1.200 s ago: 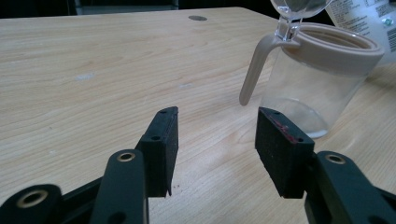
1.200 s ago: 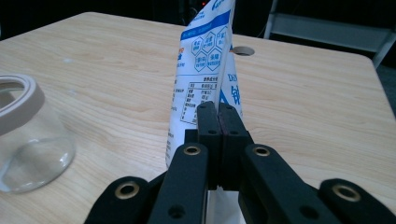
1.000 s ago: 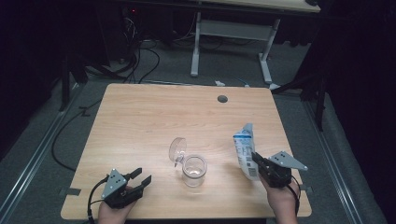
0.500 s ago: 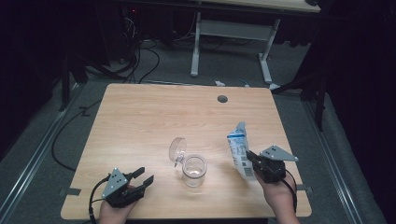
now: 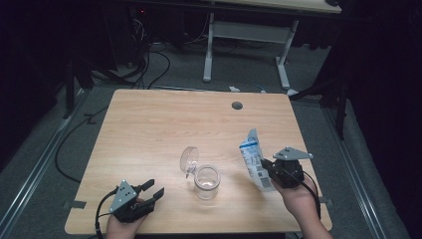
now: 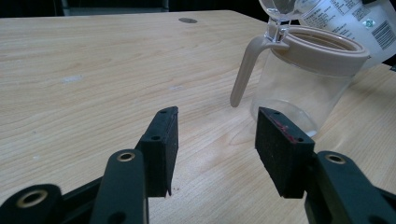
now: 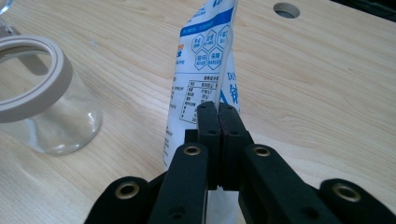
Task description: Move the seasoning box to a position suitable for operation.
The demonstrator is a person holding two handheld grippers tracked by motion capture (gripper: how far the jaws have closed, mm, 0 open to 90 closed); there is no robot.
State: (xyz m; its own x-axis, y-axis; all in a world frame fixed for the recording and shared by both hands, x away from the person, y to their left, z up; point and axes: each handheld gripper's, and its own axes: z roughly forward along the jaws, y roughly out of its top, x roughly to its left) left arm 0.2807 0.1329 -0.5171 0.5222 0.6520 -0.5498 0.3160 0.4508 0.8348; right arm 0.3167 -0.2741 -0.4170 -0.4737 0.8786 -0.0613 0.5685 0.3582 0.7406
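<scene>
Now the pouch (image 7: 205, 70) sits pinched inside the right claw (image 7: 218, 116).

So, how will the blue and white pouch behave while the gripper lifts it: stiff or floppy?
Probably floppy: the pouch looks like thin film, and the right gripper pinches it flat between shut jaws. It leans toward the jar, so the top may sag or swing. It seems light, since this narrow pinch holds it up.

A lab or workshop is suggested by a bare wooden table (image 5: 149, 129), loose floor cables (image 5: 149, 74), a desk frame (image 5: 249, 37) and dark surroundings.
</scene>
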